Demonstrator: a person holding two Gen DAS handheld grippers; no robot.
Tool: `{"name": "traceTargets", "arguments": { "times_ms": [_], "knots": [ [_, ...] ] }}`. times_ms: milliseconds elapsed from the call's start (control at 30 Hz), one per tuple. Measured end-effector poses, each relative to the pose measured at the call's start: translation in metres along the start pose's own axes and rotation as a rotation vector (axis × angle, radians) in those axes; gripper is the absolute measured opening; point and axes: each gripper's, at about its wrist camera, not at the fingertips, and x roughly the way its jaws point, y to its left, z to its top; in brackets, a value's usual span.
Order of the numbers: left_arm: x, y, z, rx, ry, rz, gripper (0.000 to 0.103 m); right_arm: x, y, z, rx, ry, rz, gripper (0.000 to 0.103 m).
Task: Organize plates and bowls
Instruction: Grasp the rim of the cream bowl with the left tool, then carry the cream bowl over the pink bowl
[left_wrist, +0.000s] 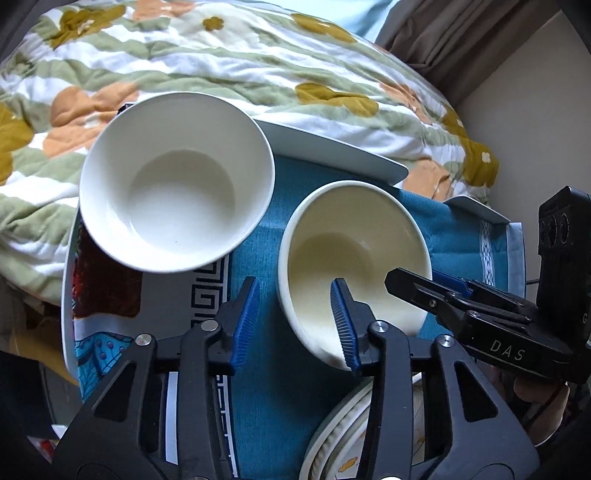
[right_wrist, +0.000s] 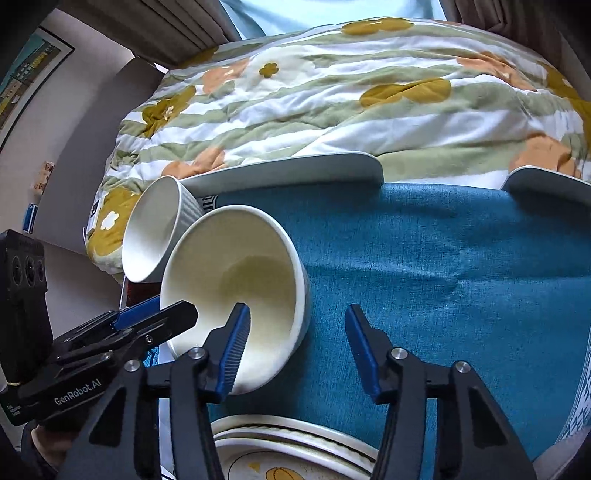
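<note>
Left tool (left_wrist: 295, 314) reaching forward over the worktop, angled down. Jaws spread wide, nothing clamped; right-hand finger (left_wrist: 341, 325) standing inside the cream bowl (left_wrist: 351, 258) against its near wall, left-hand finger outside over the blue cloth (left_wrist: 266, 387), so near rim sits between the two. Contact with the rim not certain.

Right tool (right_wrist: 297, 347) likewise pointing forward and down, seen from the left wrist view coming in from the side across the cream bowl's near edge (left_wrist: 436, 291). Jaws wide apart, gripping nothing; left-hand finger (right_wrist: 234, 347) inside the cream bowl (right_wrist: 236, 280), other finger over bare cloth (right_wrist: 443, 277). Part of a hand behind each tool's body just visible, pose unclear.

Bowls, two: cream bowl on the cloth near the middle; white bowl (left_wrist: 177, 181) just beyond it to the left, ribbed outside in the right wrist view (right_wrist: 155, 236), the two close together, possibly touching. Both empty, open side up.

Plates: stack at the near edge (right_wrist: 291, 446), cream rims with a yellow flower print (left_wrist: 332, 435); at least two rims layered, exact count not readable.

Pale raised tray edge (right_wrist: 295, 171) along the far side. Floral quilt (right_wrist: 332, 92) on the bed behind.
</note>
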Motion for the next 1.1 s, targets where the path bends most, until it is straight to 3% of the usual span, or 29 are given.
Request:
{"name": "traceTargets", "arguments": {
  "times_ms": [100, 200, 667, 1100],
  "knots": [
    [0.008, -0.003, 0.004, 0.026, 0.027, 0.024, 0.016, 0.004, -0.002, 0.002, 0.022, 0.007, -0.004, 0.027],
    [0.010, -0.004, 0.006, 0.041, 0.028, 0.053, 0.013, 0.008, -0.002, 0.003, 0.032, 0.011, 0.009, 0.015],
    [-0.004, -0.023, 0.007, 0.079, 0.033, 0.094, 0.013, -0.008, 0.004, 0.002, 0.039, -0.020, 0.010, 0.014],
    [-0.076, -0.117, -0.015, 0.189, -0.095, 0.060, 0.013, -0.115, -0.014, -0.022, 0.033, -0.173, 0.004, 0.014]
  ]
}}
